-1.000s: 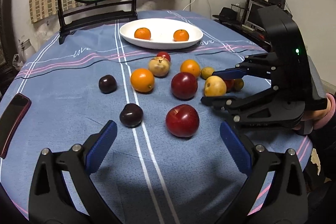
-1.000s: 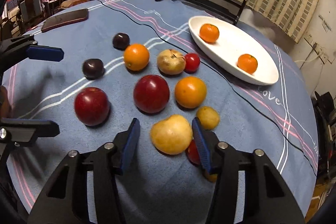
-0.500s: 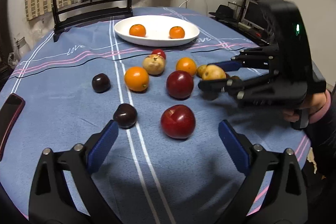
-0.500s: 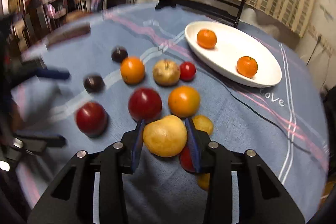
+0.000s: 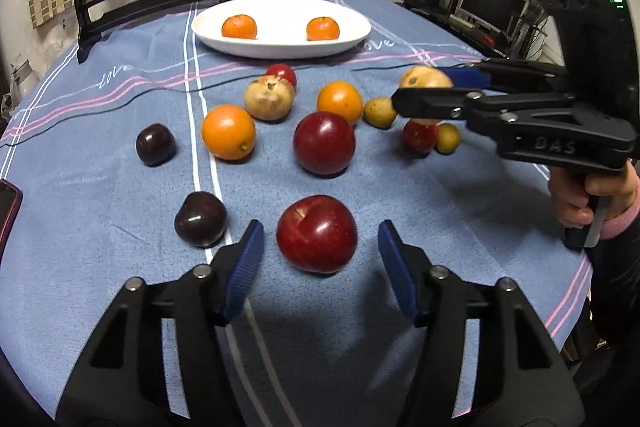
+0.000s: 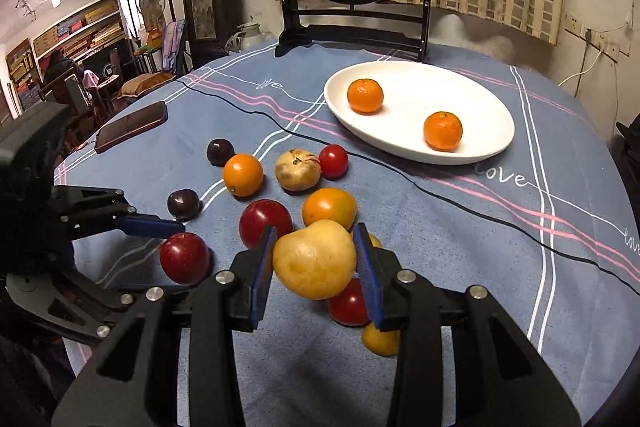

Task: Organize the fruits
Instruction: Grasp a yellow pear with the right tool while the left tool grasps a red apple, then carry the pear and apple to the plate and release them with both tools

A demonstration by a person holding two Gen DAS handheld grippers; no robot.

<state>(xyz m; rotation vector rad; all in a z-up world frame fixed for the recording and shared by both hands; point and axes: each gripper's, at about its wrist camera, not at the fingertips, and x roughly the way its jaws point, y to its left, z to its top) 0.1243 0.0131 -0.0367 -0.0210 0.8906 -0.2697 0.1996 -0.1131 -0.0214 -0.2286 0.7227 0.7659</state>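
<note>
Your right claw (image 6: 316, 263) gripped the round yellow pear (image 6: 315, 259), raised above the blue-clothed worktop (image 6: 440, 227). Your left claw (image 5: 320, 259) stood spread open around the near dark-red apple (image 5: 317, 233), not touching it.

A yellow pear (image 6: 315, 265) is off the cloth, pinched between blue pads. Red apples (image 5: 317, 233), oranges (image 5: 228, 132), dark plums (image 5: 200, 218) and small yellow fruits (image 5: 379, 112) lie scattered near it; two tangerines (image 6: 365, 95) sit well apart in the white plate (image 6: 480, 107).
</note>
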